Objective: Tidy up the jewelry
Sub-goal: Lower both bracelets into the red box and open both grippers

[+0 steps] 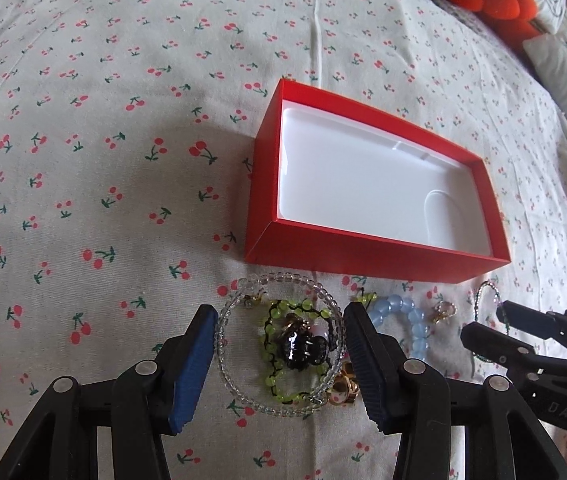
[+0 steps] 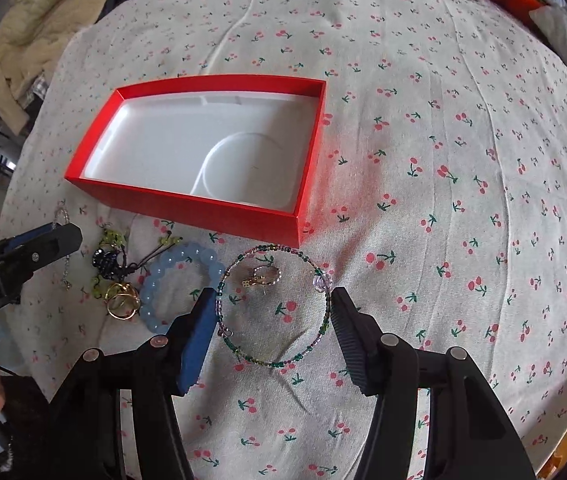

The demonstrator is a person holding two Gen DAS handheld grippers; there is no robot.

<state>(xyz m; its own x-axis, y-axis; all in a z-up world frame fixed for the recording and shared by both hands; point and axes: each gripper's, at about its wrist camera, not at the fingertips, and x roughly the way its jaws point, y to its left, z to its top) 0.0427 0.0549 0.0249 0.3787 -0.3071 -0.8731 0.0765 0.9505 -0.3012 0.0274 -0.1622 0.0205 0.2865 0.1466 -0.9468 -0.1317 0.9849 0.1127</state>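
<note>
Right gripper pinching multicolored bead bracelet, red box beyond

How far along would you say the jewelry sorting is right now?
Nothing is stored yet: the red box is empty. Each gripper brackets a bracelet, the left gripper the clear bead bracelet, the right gripper the multicolored bead bracelet. All pieces remain on the bedspread.

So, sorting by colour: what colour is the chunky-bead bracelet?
Pale blue bracelet, clearest in the right wrist view.

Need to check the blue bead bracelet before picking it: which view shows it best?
Right wrist view: the blue bead bracelet shows as a nearly whole loop. In the left wrist view, the bracelet is partly hidden behind a finger.
</note>
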